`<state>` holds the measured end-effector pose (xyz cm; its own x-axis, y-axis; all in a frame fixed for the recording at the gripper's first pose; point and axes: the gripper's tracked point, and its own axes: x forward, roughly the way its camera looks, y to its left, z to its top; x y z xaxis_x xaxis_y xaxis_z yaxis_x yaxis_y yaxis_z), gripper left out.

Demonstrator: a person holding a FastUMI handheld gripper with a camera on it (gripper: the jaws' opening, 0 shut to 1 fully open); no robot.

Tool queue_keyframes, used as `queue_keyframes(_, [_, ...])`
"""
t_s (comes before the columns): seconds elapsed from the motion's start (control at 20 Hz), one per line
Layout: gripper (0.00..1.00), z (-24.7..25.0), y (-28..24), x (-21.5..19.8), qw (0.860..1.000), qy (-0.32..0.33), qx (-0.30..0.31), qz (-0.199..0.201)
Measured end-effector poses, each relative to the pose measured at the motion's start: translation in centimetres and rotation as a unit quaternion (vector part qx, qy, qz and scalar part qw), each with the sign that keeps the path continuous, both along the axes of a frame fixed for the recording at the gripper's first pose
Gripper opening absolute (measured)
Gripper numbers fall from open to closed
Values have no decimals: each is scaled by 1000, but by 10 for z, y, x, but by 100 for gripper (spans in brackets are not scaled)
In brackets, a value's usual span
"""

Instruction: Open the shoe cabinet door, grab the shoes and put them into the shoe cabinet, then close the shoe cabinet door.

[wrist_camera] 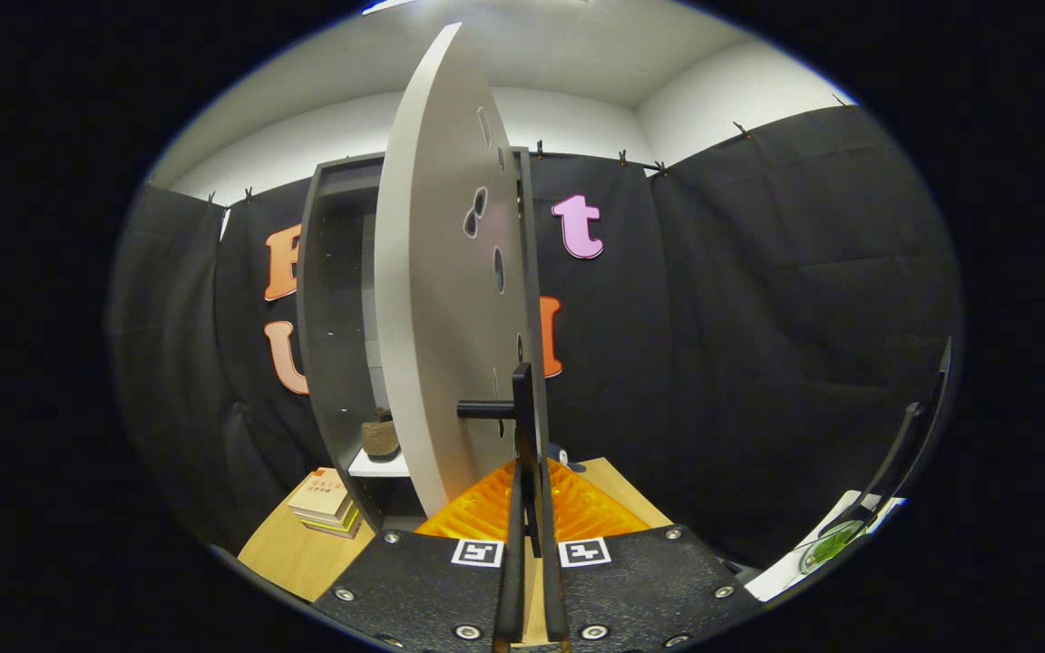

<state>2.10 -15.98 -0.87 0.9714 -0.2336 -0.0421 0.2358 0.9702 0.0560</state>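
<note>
The shoe cabinet (pixel 321 308) is a tall dark frame standing on a wooden table (pixel 291 553). Its pale door (pixel 436 308), pierced by several holes, stands swung out towards me, nearly edge-on. A black handle (pixel 522 408) sticks out from the door's lower part, and its upright bar runs down between my fingers. My gripper (pixel 532 467) is shut on this handle, one finger on each side. Inside the cabinet, left of the door, a brown shoe (pixel 380 437) rests on a white shelf (pixel 379 466).
A small stack of books (pixel 327 501) lies on the table beside the cabinet's left foot. Black cloth walls close in behind and to the right. To the right stand a thin black curved bar (pixel 913 435) and a white surface with something green (pixel 826 546).
</note>
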Motion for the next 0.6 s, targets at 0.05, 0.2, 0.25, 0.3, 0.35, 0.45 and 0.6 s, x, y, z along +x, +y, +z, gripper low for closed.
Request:
queue_keyframes(0.05, [8, -1, -7, -2, 1000, 2, 0, -4])
queue_keyframes(0.2, [8, -3, -26, -7, 1000, 6, 0, -19])
queue_keyframes(0.25, [7, -3, -31, -9, 1000, 7, 1, -22])
queue_keyframes(0.3, [7, -3, -35, -10, 1000, 7, 1, -25])
queue_keyframes(0.35, [6, -4, -41, -12, 1000, 8, 2, -30])
queue_keyframes(0.45, [6, -5, -51, -13, 999, 9, 0, -41])
queue_keyframes(0.6, [5, -4, -61, -16, 998, 12, 0, -55])
